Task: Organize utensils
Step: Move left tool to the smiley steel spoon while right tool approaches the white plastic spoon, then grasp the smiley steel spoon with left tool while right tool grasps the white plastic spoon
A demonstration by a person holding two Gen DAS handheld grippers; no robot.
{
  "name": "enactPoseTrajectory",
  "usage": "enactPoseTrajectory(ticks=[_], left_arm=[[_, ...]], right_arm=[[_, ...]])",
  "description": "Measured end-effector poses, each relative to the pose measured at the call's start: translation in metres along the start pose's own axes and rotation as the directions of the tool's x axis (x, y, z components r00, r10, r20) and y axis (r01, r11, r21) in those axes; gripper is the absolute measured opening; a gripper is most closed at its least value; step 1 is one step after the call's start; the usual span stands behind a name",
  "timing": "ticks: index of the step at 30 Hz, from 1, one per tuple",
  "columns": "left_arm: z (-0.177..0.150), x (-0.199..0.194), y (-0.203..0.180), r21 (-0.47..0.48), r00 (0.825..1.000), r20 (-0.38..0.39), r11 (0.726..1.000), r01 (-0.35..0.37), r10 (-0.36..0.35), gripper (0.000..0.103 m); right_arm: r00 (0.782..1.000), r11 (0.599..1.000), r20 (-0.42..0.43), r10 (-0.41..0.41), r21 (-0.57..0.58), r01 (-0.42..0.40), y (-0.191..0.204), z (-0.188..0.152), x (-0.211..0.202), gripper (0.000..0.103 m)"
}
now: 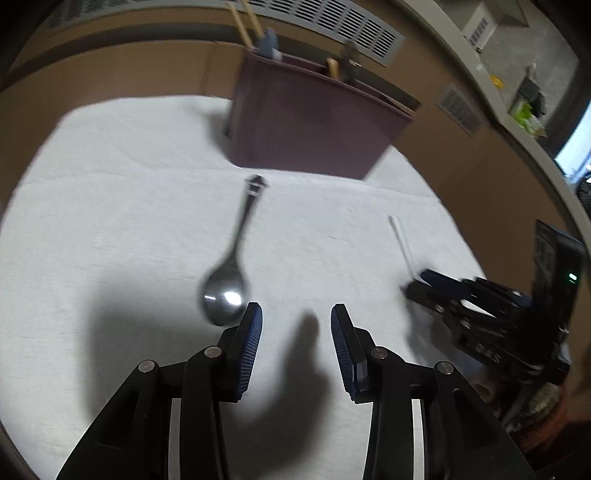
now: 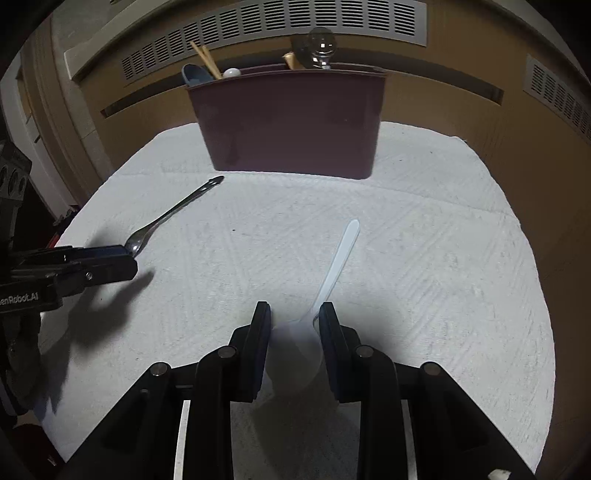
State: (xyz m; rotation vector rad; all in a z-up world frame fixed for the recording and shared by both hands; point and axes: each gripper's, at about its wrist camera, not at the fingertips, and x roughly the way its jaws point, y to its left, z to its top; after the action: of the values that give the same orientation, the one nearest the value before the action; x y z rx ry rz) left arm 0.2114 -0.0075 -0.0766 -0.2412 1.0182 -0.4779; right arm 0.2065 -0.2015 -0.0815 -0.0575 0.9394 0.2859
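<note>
A metal spoon lies on the white cloth, its handle pointing toward the maroon utensil holder. My left gripper is open just right of the spoon's bowl, with nothing between its fingers. In the right wrist view, a white plastic spoon lies with its bowl between the pads of my right gripper, which is shut on it. That view also shows the left gripper by the metal spoon, and the holder straight ahead. In the left wrist view the right gripper sits at the plastic spoon.
The holder has chopsticks, a blue spoon and a metal ladle standing in it. A white cloth covers the table. A brown panel with vent grilles rises right behind the holder.
</note>
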Motion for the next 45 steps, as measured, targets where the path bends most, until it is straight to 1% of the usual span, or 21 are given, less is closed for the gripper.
enactPoseTrajectory(ticks=[2,3,6,8,11,12,14,16,17,20,24,25,26,27,28,31,34,35,36,40,45], left_arm=[[0.003,0.001,-0.009,0.034,0.997,-0.021,0.997,0.071,-0.07,0.04],[0.005,-0.001,-0.011,0.051,0.997,-0.014,0.996,0.076,-0.076,0.042],[0.019,-0.011,-0.004,0.038,0.999,0.045,0.999,-0.013,0.011,0.041],[0.023,-0.02,0.007,-0.004,0.99,0.102,0.995,-0.098,0.098,0.041],[0.021,-0.014,0.016,-0.006,0.974,0.086,0.977,-0.211,0.211,0.041],[0.02,-0.011,0.018,-0.003,0.972,0.072,0.975,-0.224,0.224,0.04],[0.021,-0.002,0.019,0.008,0.968,0.057,0.969,-0.245,0.244,0.033],[0.021,0.006,0.019,0.029,0.965,0.053,0.966,-0.258,0.256,0.032],[0.023,0.008,0.019,0.045,0.963,0.055,0.963,-0.265,0.263,0.032],[0.031,0.015,0.019,0.082,0.961,0.043,0.958,-0.276,0.273,0.031],[0.036,0.02,0.015,0.11,0.953,0.045,0.946,-0.304,0.301,0.025],[0.035,0.019,0.016,0.107,0.955,0.043,0.949,-0.297,0.294,0.025],[0.033,0.016,0.016,0.102,0.957,0.041,0.952,-0.289,0.286,0.025],[0.03,0.014,0.014,0.098,0.96,0.038,0.955,-0.281,0.279,0.025],[0.027,0.012,0.013,0.095,0.963,0.033,0.959,-0.269,0.267,0.025],[0.015,0.006,0.007,0.083,0.977,0.003,0.973,-0.214,0.214,0.024],[0.007,0.004,-0.003,0.09,0.983,-0.021,0.98,-0.18,0.183,0.025],[0.005,0.003,-0.005,0.088,0.984,-0.023,0.981,-0.176,0.178,0.025],[0.005,0.004,-0.006,0.088,0.984,-0.024,0.98,-0.176,0.179,0.025],[0.007,0.005,-0.006,0.075,0.984,-0.027,0.982,-0.176,0.178,0.025],[0.017,0.014,-0.011,0.095,0.977,-0.028,0.974,-0.208,0.212,0.025]], right_arm=[[1.0,0.999,-0.002,-0.013,0.029,0.013,-0.009,-0.001,0.0,0.026],[1.0,0.999,0.0,-0.011,0.041,0.011,-0.013,-0.002,-0.001,0.026],[1.0,0.999,0.004,-0.017,0.042,0.017,-0.016,-0.005,-0.004,0.027],[1.0,0.999,0.007,-0.027,0.022,0.027,-0.011,-0.007,-0.004,0.031],[0.999,0.998,0.0,-0.047,-0.031,0.047,-0.001,-0.007,-0.002,0.038],[0.999,0.998,-0.003,-0.048,-0.042,0.048,0.0,-0.007,-0.002,0.041],[0.999,0.997,-0.009,-0.054,-0.064,0.053,0.003,-0.007,-0.001,0.041],[0.999,0.998,-0.013,-0.039,-0.053,0.039,-0.001,-0.007,-0.001,0.042],[1.0,0.999,-0.019,-0.019,-0.036,0.019,-0.004,-0.007,-0.002,0.044],[0.997,0.998,-0.036,0.062,-0.002,-0.062,-0.008,-0.009,-0.004,0.061],[0.995,0.996,-0.066,0.069,-0.052,-0.073,-0.001,-0.009,-0.005,0.065],[0.995,0.995,-0.073,0.072,-0.07,-0.077,-0.001,-0.007,-0.005,0.064],[0.995,0.995,-0.068,0.069,-0.065,-0.074,-0.004,-0.006,-0.005,0.055],[0.997,0.998,-0.06,0.052,-0.04,-0.055,-0.009,-0.003,-0.005,0.042],[0.997,0.999,-0.059,0.047,-0.021,-0.049,-0.013,-0.001,-0.004,0.037],[0.998,0.999,-0.063,0.028,0.031,-0.026,-0.025,0.013,0.004,0.034],[0.996,0.998,-0.061,-0.063,-0.014,0.063,-0.018,0.022,0.014,0.028],[0.995,0.996,-0.057,-0.083,-0.04,0.081,-0.014,0.024,0.016,0.021],[0.995,0.994,-0.058,-0.086,-0.07,0.082,-0.008,0.025,0.017,0.01],[0.996,0.996,-0.057,-0.062,-0.063,0.059,-0.006,0.026,0.012,0.008],[0.998,0.997,-0.034,-0.056,-0.057,0.054,-0.008,0.018,-0.001,0.008]])
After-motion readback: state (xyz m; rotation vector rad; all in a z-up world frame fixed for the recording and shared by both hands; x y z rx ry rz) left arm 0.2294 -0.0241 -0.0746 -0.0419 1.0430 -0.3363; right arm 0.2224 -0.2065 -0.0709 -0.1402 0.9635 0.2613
